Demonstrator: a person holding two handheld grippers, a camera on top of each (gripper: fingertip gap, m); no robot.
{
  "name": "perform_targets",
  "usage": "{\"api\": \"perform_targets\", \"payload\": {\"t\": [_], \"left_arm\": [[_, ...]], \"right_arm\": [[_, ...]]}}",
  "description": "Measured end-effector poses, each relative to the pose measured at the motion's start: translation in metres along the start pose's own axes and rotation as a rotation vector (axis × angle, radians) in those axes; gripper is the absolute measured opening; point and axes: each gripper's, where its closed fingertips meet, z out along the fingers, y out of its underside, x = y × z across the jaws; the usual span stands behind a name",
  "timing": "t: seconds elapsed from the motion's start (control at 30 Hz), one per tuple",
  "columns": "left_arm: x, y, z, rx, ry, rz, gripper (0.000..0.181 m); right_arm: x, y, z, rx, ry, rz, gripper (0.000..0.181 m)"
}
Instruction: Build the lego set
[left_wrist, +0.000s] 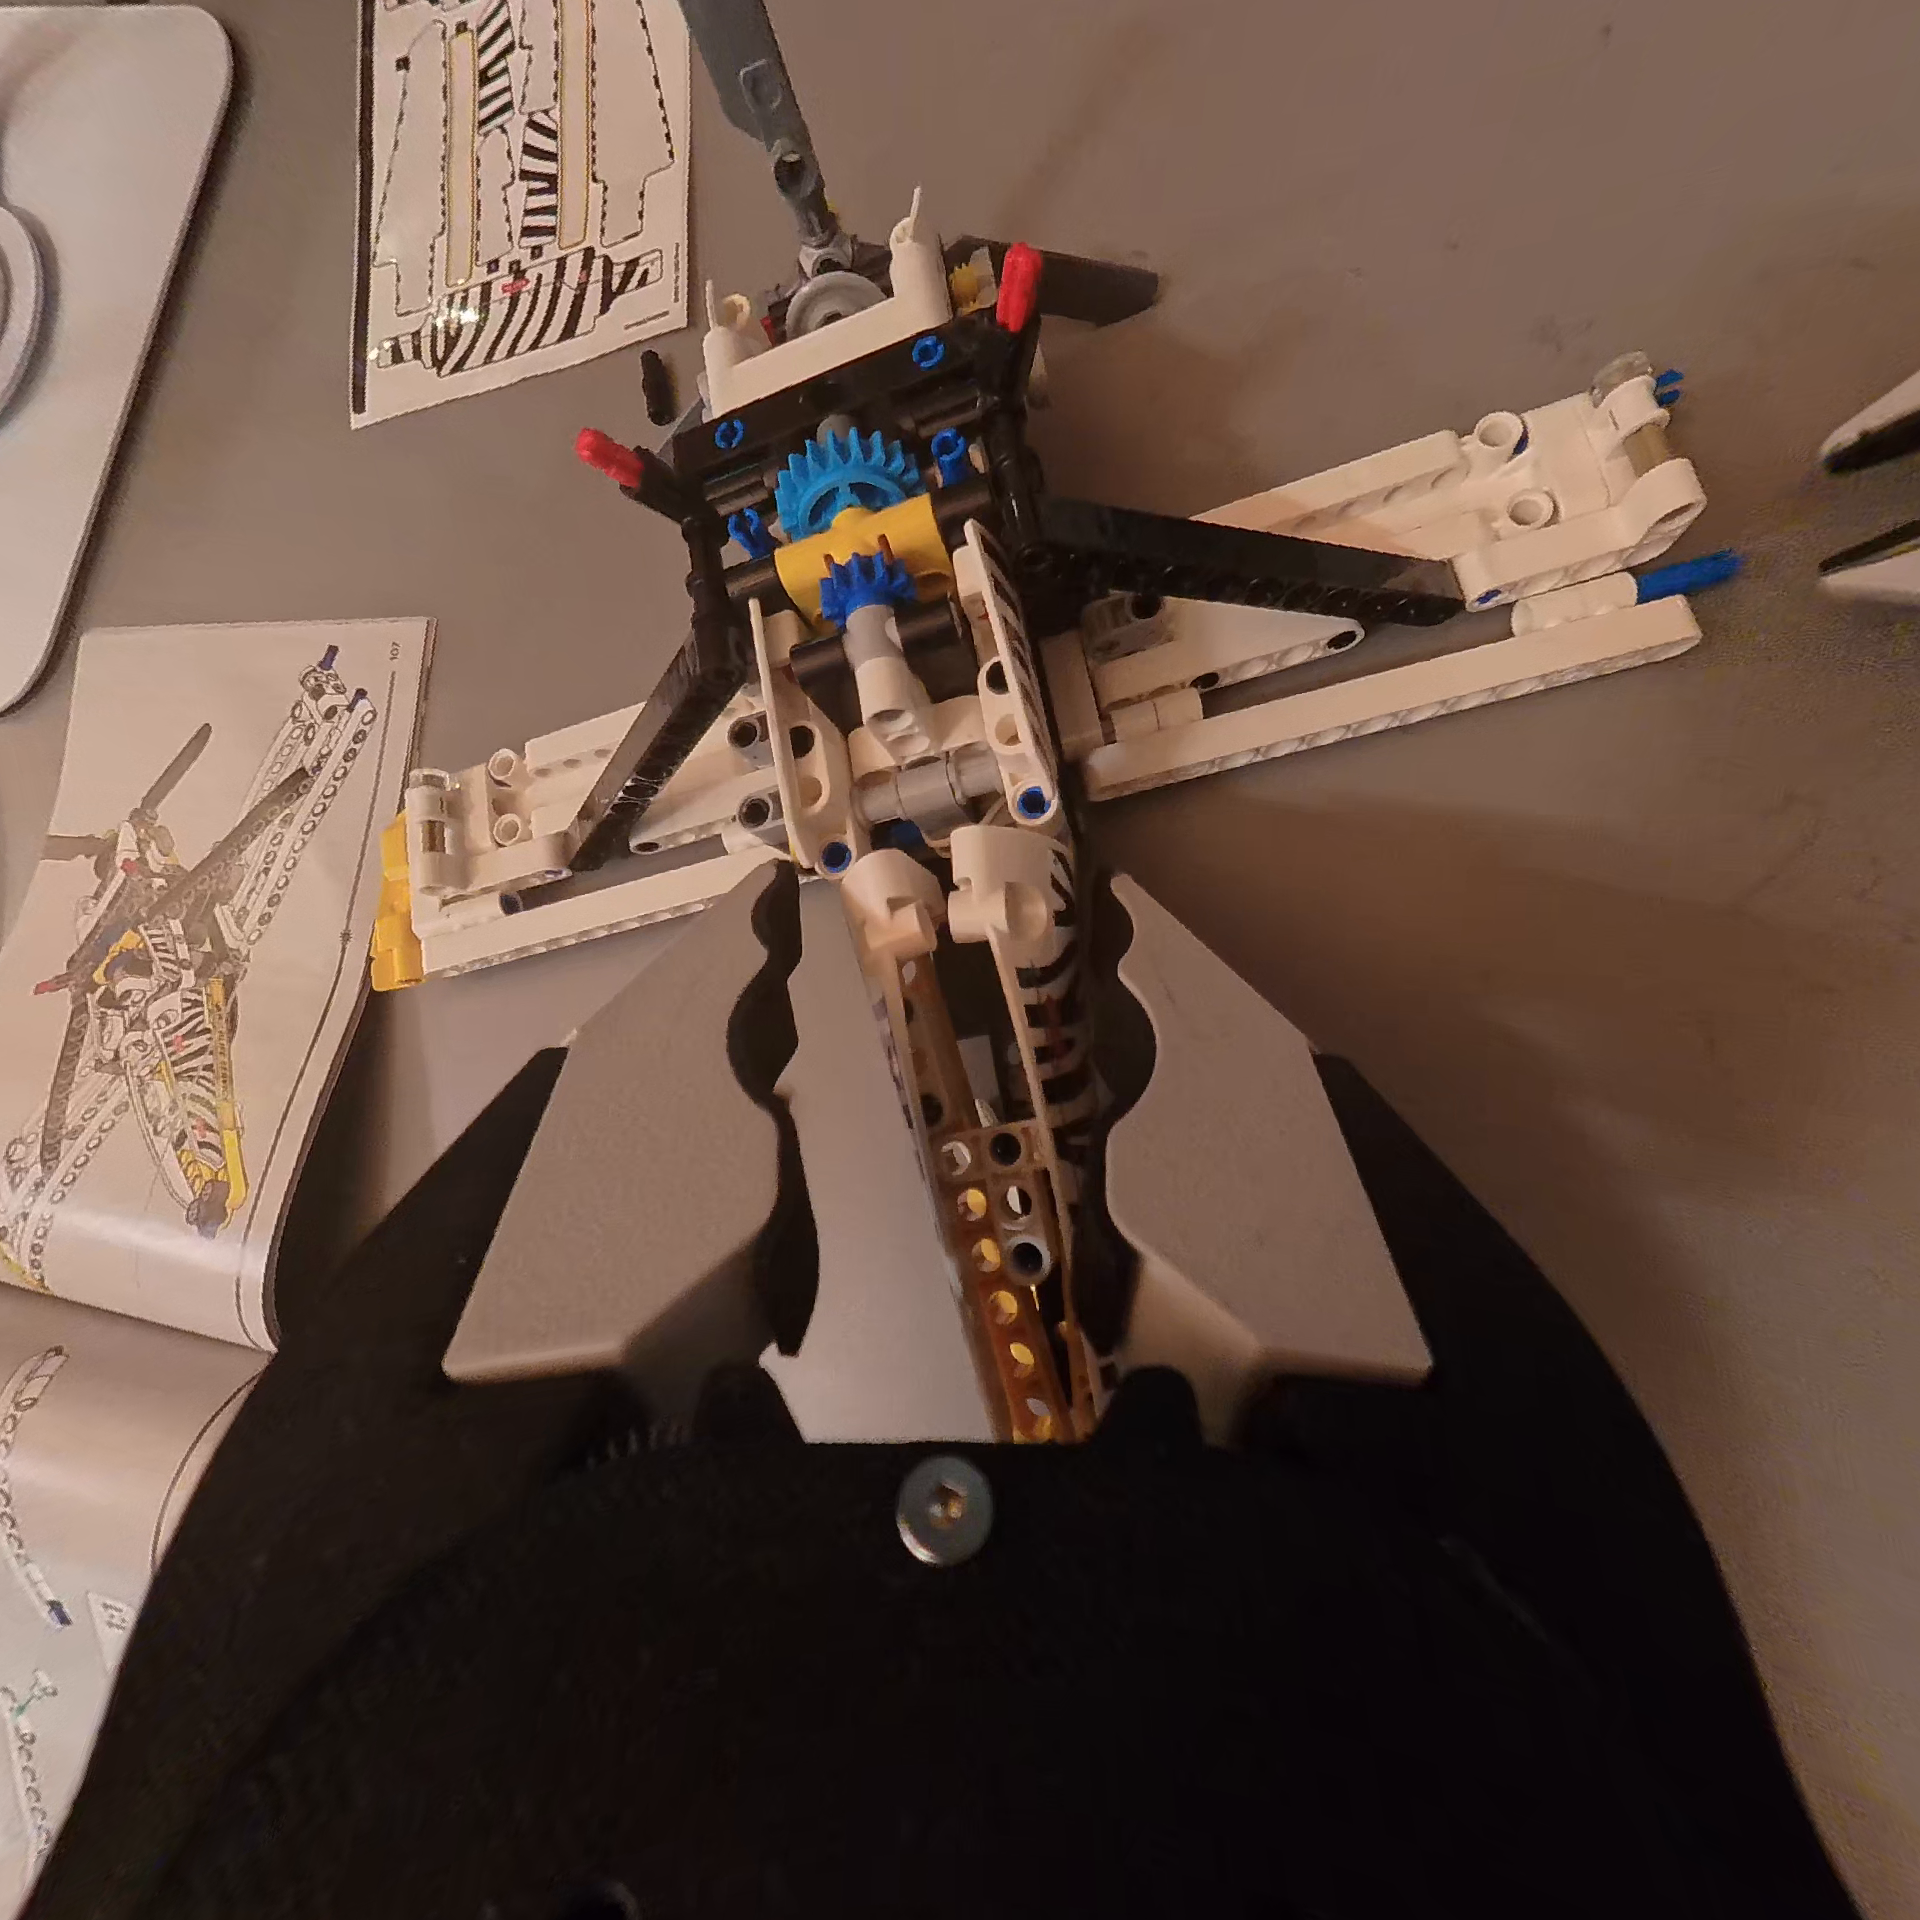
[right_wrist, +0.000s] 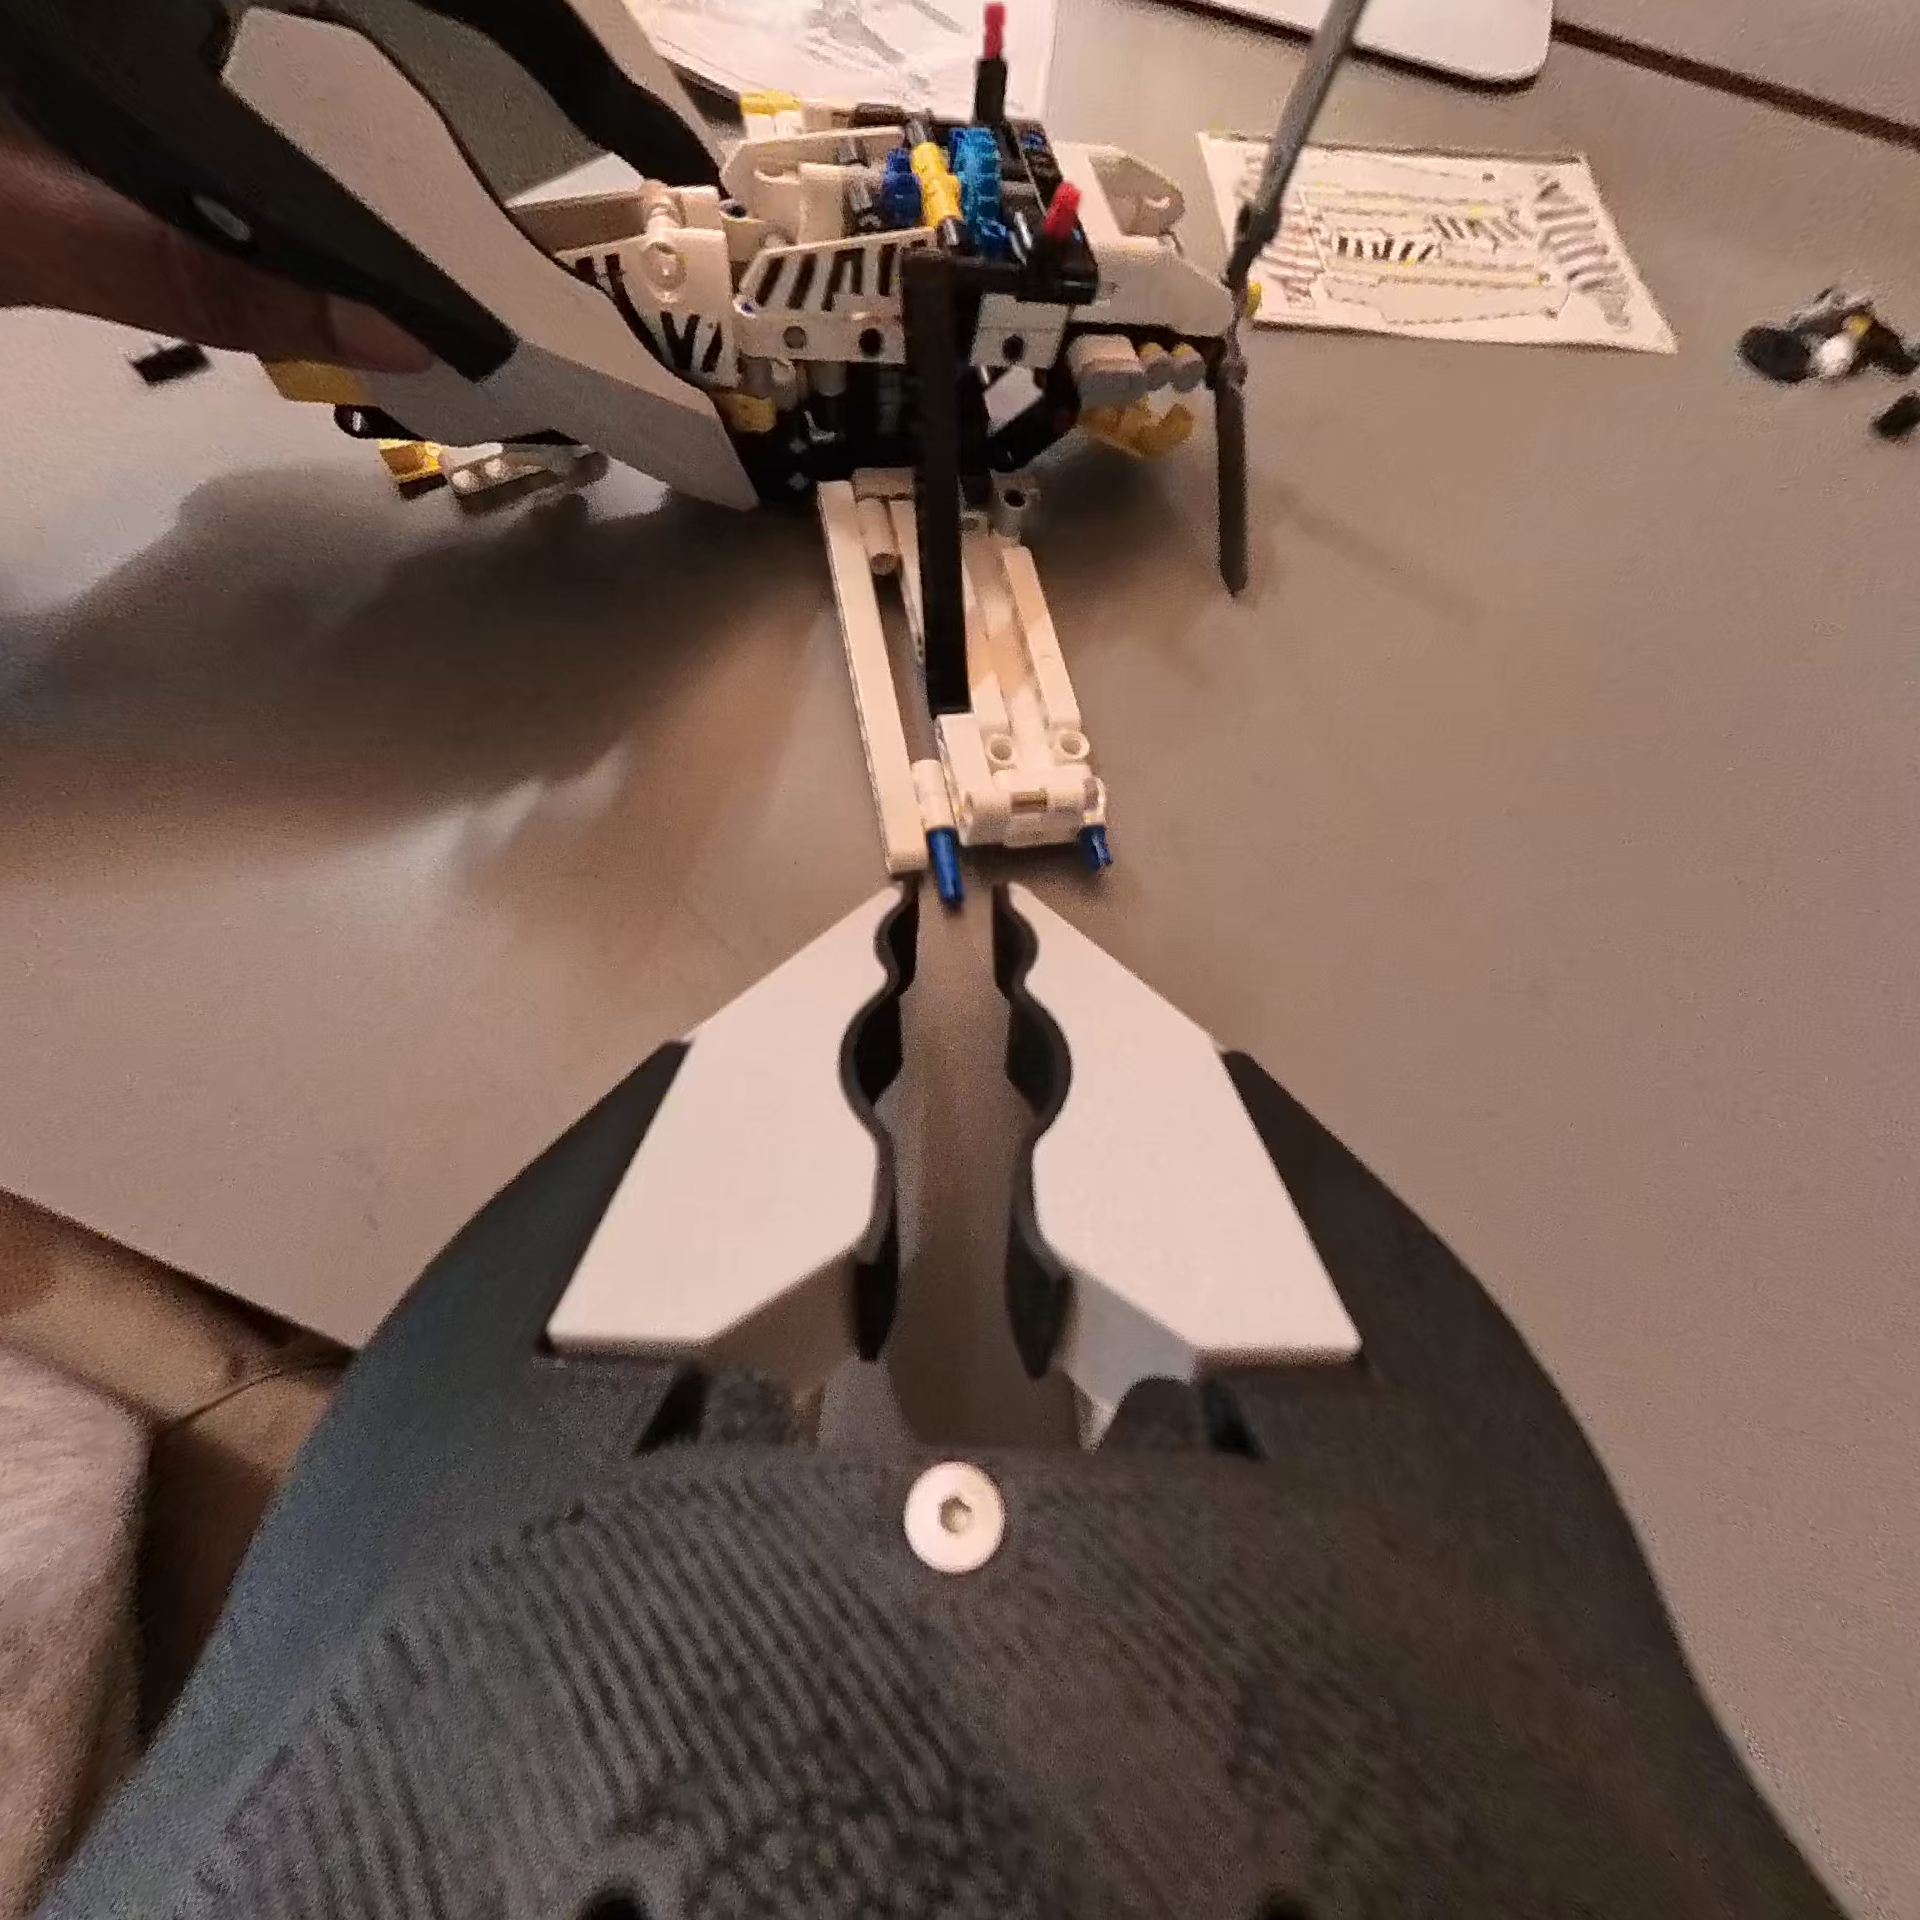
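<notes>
1. Grey tabletop (left_wrist: 1455, 935) carries the lego plane model (left_wrist: 862, 582), sitting with both white wings spread and a grey propeller (left_wrist: 769, 104) at its nose.
2. Left gripper (left_wrist: 945, 914) reaches along the fuselage from behind, and its fingers (left_wrist: 644, 1122) are clamped on the zebra-striped tail boom of the model.
3. From the right wrist view, the left gripper (right_wrist: 727, 436) comes in from the upper left, angled down onto the plane's body, a person's hand (right_wrist: 156, 270) wrapped around its black frame.
4. Right gripper (right_wrist: 951, 899) points straight at the near wing tip (right_wrist: 997, 800), its fingers slightly apart with nothing between them.
5. Its tips sit just beside a blue pin (right_wrist: 945, 868) poking out of that wing; whether they touch it is unclear.
6. Off to the side lie an open instruction booklet (left_wrist: 208, 935) and a striped sticker sheet (left_wrist: 520, 197).
7. Loose dark pieces (right_wrist: 1829, 353) rest well apart, beyond the sticker sheet (right_wrist: 1444, 249).
</notes>
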Motion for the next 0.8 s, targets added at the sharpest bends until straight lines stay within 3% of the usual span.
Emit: {"api": "perform_targets", "payload": {"t": [0.17,0.8], "left_arm": [[0.0,0.001,0.0,-0.004,-0.006,0.008,0.055],[0.0,0.001,0.0,-0.007,-0.011,0.017,0.056]], "right_arm": [[0.001,0.012,0.005,-0.036,-0.085,0.091,0.014],[-0.001,0.005,0.015,-0.029,-0.109,0.077,0.003]]}}
